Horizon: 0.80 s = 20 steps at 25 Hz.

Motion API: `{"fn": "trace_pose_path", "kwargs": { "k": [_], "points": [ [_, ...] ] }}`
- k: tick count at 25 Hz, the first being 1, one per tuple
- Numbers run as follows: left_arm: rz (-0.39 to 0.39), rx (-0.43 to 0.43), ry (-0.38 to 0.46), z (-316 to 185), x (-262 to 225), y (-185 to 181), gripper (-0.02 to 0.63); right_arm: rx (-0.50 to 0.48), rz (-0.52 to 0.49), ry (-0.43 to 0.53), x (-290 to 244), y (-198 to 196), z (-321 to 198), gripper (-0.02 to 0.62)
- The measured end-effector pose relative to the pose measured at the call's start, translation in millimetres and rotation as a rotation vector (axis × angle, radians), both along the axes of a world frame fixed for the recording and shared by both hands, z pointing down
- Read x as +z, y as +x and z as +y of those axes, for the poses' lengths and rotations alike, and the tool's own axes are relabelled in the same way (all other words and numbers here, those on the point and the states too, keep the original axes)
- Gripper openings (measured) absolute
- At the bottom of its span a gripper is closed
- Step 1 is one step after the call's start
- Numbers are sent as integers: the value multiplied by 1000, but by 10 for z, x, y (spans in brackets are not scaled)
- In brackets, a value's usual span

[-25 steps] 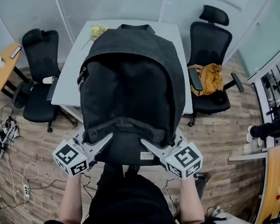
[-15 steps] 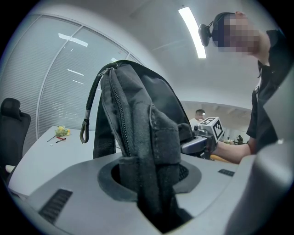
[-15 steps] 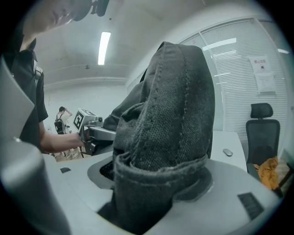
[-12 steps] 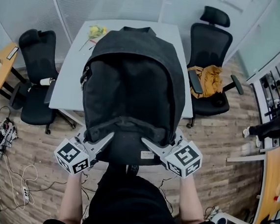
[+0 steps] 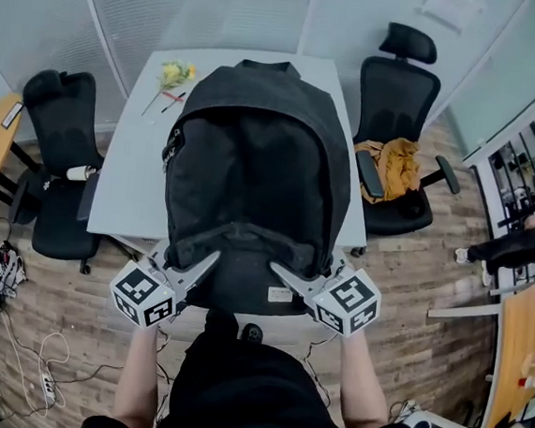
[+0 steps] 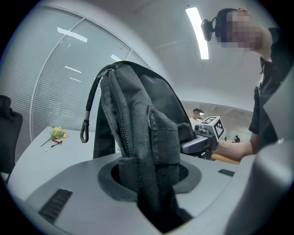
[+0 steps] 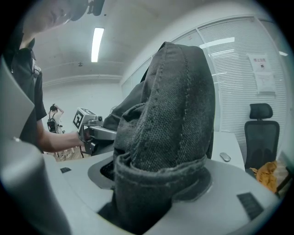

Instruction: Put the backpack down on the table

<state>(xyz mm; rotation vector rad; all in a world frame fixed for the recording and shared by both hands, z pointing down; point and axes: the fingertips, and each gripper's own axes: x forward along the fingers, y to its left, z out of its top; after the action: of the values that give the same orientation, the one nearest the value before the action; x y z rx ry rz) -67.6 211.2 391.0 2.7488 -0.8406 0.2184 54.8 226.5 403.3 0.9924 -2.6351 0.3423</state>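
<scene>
Wood-plank flooring (image 5: 59, 329) surrounds a pale grey table (image 5: 129, 186) set against glazed walls with blinds, a black office chair (image 5: 54, 131) on one side and a second black chair (image 5: 402, 90) on the other with a mustard-coloured garment (image 5: 395, 159) heaped on its seat. A small yellow flower (image 5: 174, 75) lies near the table's far left corner. The black backpack (image 5: 258, 170) is held upright between the two grippers, over the near part of the table and covering most of its middle – whether its base touches the tabletop cannot be told from these views. The left gripper (image 5: 204, 264) is clamped on the bag's lower left side; its own view shows a folded seam of dark fabric beside the zip pinched between its jaws. The right gripper (image 5: 277, 271) grips the lower right side, its jaws set wider on a thick roll of mesh-backed fabric – pads pressed against it. A strap loop (image 6: 85, 131) dangles from the bag's top on the left.
</scene>
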Motion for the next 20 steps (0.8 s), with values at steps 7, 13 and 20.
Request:
{"fn": "trace_pose_path", "kwargs": {
  "k": [7, 13, 20],
  "points": [
    [11, 24, -5, -534, 43, -88, 149, 30, 20, -3, 26, -91, -500, 298],
    [10, 50, -21, -879, 86, -195, 149, 57, 25, -16, 63, -206, -814, 296],
    [21, 77, -39, -1258, 180, -407, 149, 84, 41, -35, 138, -416, -1160, 295]
  ]
}}
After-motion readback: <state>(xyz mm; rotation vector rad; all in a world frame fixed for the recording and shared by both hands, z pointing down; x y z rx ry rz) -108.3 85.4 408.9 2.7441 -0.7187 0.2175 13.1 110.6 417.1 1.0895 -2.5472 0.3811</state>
